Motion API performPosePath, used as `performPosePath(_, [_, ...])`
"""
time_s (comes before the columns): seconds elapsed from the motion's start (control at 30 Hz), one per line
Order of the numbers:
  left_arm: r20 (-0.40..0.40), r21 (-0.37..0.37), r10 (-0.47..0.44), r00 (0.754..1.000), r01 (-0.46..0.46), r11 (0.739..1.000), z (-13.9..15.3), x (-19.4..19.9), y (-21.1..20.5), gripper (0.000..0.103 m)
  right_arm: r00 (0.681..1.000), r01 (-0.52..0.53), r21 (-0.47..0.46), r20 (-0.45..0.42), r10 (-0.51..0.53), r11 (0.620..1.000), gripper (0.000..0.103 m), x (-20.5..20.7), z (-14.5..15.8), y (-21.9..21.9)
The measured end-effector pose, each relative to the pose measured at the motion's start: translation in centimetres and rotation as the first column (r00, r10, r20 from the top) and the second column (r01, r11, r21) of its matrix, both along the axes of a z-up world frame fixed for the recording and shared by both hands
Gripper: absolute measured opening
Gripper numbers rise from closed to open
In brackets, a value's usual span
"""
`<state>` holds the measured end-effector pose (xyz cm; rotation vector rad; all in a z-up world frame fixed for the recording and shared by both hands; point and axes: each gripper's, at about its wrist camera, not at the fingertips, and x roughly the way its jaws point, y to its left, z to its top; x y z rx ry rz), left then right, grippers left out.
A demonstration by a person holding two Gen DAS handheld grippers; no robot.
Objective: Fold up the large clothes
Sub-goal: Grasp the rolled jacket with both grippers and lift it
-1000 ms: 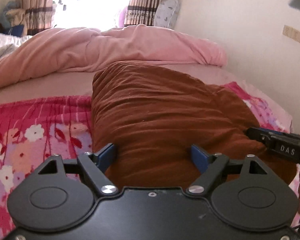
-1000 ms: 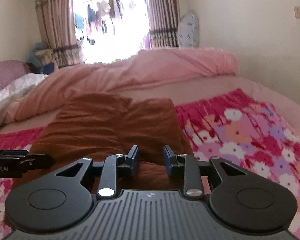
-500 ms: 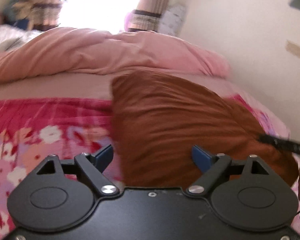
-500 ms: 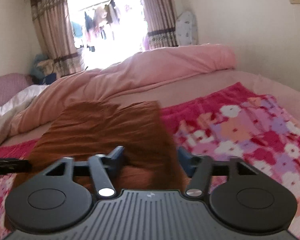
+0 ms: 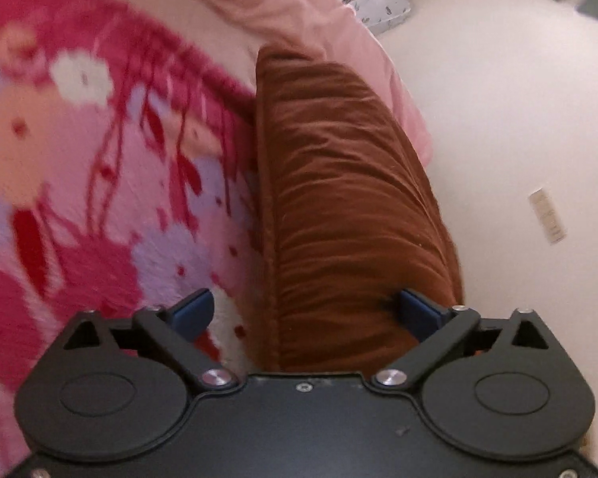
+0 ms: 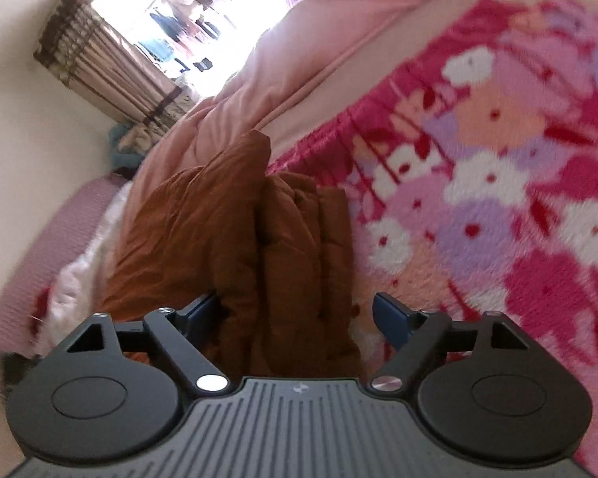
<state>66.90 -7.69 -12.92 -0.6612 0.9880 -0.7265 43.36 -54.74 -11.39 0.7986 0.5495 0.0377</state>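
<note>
Left wrist view: our left gripper [image 5: 305, 310] has rolled hard since a second ago, so bed and wall now sit tilted. Its jaws are opening to full spread, straddling the near end of the brown garment [image 5: 351, 199]; the right pad [image 5: 414, 310] looks to brush the cloth, nothing pinched. The garment lies in a folded, long bundle on the floral blanket [image 5: 99, 199], its far end against the pink duvet [image 5: 299, 12].

Right wrist view: our right gripper [image 6: 295, 314] was nearly closed a second ago; its jaws are now opening wide, with the brown garment [image 6: 259, 239] between them but not gripped. We read this as release after a fold, both hands repositioning for the next one.

Around the garment: floral blanket [image 6: 498, 179] to the right, pink duvet [image 6: 299, 59] beyond, a white cloth [image 6: 79, 279] on the left. The bundle looks bulky, uneven layers. Motion blur hides edge detail.
</note>
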Motion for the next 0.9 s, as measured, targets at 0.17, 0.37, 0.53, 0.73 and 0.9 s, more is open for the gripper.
performPosePath(0.17, [0.013, -0.042, -0.061, 0.998, 0.061, 0.997, -0.3, 1.4, -1.6, 0.103, 0.999, -0.023, 0.056, 0.045, 0.02, 0.998, 0.096, 0.5, -0.7, -0.6])
performPosePath(0.37, [0.026, 0.006, -0.14, 0.99, 0.14, 0.99, -0.3, 2.9, -6.1, 0.103, 0.995, -0.094, 0.096, 0.046, 0.09, 0.991, 0.096, 2.7, -0.6, -0.3])
performPosePath(0.53, [0.008, -0.007, -0.159, 0.987, 0.16, 0.987, -0.4, 3.7, -6.4, 0.103, 0.992, -0.121, 0.101, 0.057, 0.116, 0.987, 0.096, 3.8, -0.5, 0.2])
performPosePath(0.73, [0.011, -0.007, -0.151, 0.988, 0.151, 0.988, 0.3, 3.4, -6.5, 0.097, 0.99, -0.128, 0.186, 0.082, 0.114, 0.974, 0.065, 3.9, -1.0, 0.6])
performPosePath(0.9, [0.04, -0.016, -0.143, 0.989, 0.144, 0.99, 1.8, 2.5, -5.8, 0.086, 0.99, -0.111, 0.223, 0.108, 0.089, 0.969, 0.042, 3.0, -0.3, 1.0])
